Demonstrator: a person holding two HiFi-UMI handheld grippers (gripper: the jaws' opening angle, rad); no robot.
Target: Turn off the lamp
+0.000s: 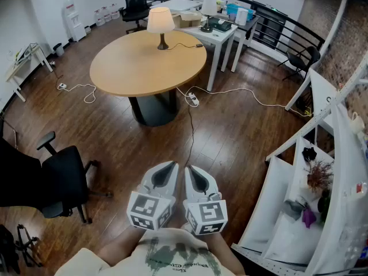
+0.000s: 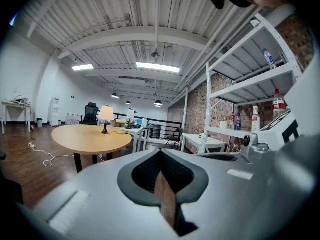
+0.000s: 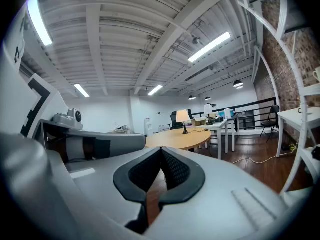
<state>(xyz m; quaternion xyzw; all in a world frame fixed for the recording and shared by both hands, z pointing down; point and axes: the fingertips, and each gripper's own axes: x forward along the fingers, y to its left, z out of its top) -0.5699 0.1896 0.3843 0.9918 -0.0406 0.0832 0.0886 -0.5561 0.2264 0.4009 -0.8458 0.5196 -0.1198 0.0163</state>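
**A:** Where are the two tongs, and what do they hold?

**B:** The left tongs [image 1: 163, 175] and right tongs [image 1: 198, 179] sit side by side, close against the person [image 1: 172, 256], with their tips pointing forward over the wooden floor [image 1: 230, 137]. Each pair is pressed together at the tips with nothing between. Only floor shows through the small gap behind them.

**A:** And the lamp?

**B:** The lamp [image 1: 160, 22] stands well ahead of the tongs and slightly to their left, on the far side of a round wooden table [image 1: 138, 68]. Its shade glows, so it is lit. A dark cord [image 1: 184, 43] runs from its base toward the table's right edge.

**A:** Why are the tongs held so low and empty?

**B:** My guess is that nothing needs carrying for this task, and the lamp is far out of reach — the person would have to walk up to the table first. Closed tips would suit pressing a switch, though I cannot tell from here where the switch is.
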